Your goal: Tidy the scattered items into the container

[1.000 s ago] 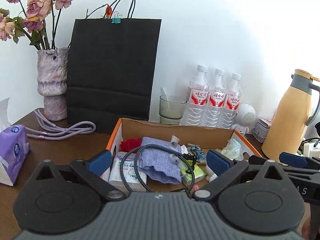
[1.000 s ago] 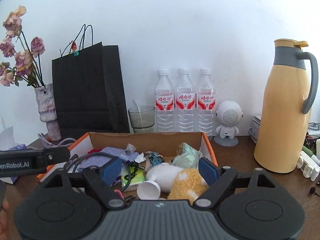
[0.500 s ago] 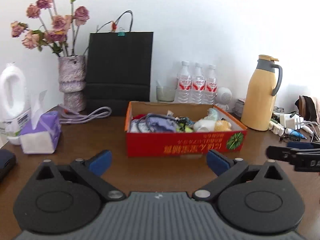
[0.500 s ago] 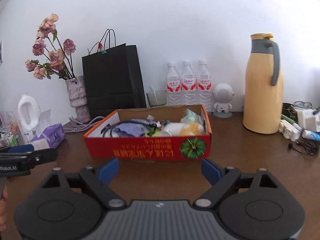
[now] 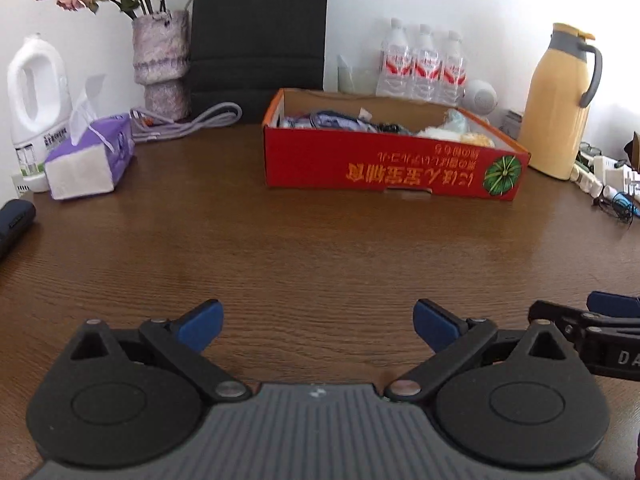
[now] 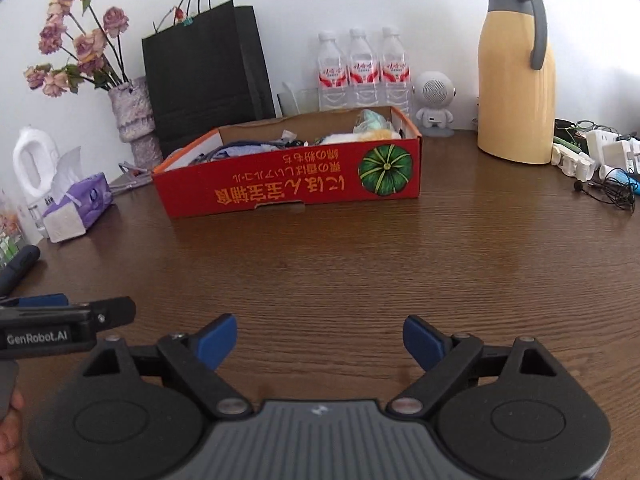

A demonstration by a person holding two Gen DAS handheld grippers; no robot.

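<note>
Both grippers are hovering over bare brown table [image 5: 320, 240] now, and neither one is carrying anything. The left gripper [image 5: 318, 322] is showing its blue pads spread wide at the bottom of its own view, with only wood grain between them. The right gripper [image 6: 320, 340] is looking the same in its view: jaws wide apart, nothing in the gap.

The container, a red cardboard box [image 5: 394, 170] with a green pumpkin printed on its front, is sitting in the upper middle of both frames, well apart from the two tools. It is already holding a jumble of things: bluish cloth, a dark cable, something white and fluffy, something yellow (the individual pieces are too blurred to name with confidence).

As for progress, the open stretch of table in front of the box is showing no loose items at all, so the tidying is looking finished or very nearly so. What is sitting around the edges, namely a purple tissue pack [image 5: 90, 158] at the left, a yellow thermos jug [image 6: 516, 80] at the upper right and tangled black earphones [image 6: 612, 192] at the far right, could be leftovers, but they are reading more as the table's own furniture.
</note>
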